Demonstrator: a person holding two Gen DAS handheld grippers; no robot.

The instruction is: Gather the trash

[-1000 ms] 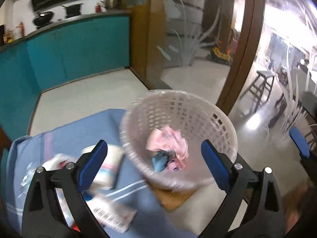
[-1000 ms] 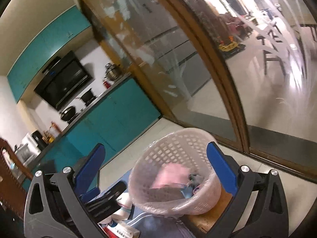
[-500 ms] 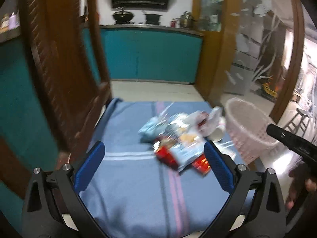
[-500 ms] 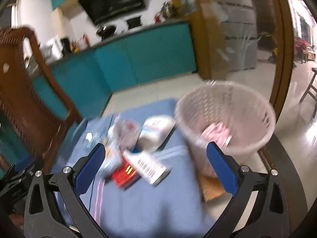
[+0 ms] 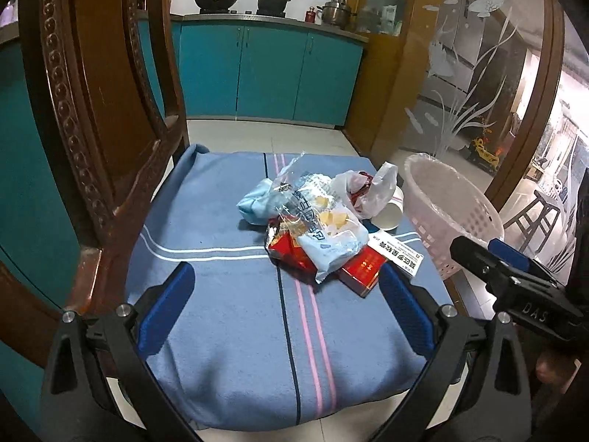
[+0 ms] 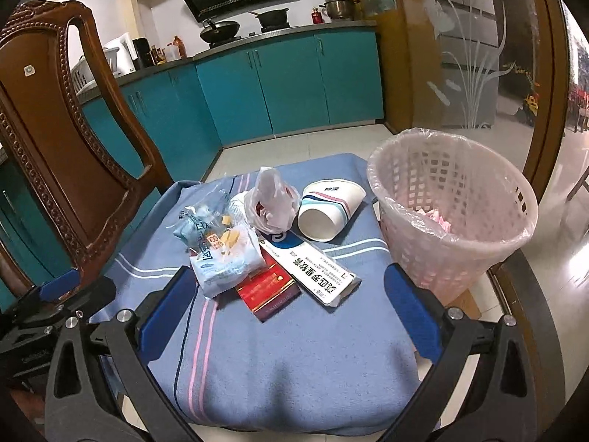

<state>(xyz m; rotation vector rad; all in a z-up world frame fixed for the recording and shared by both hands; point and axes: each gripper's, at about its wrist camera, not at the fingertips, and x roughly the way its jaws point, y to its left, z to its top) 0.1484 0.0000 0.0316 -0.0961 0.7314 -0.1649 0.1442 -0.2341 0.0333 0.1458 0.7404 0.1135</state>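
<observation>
Left wrist view: the left tool (image 5: 285, 305) is spread wide and holds nothing, low in the frame. The trash (image 5: 316, 221) sits mid-frame on the blue cloth (image 5: 228, 313). The basket (image 5: 449, 213) stands at the right.

Right wrist view: the right tool (image 6: 289, 307) is spread wide too, empty. A cup (image 6: 329, 208) lies tipped just left of the basket (image 6: 452, 217).

Light: your room is dim; daylight glares through the glass door (image 5: 478, 84) at far right.
Focus: sharp.
Edges: fisheye-bent, dark corners.
</observation>
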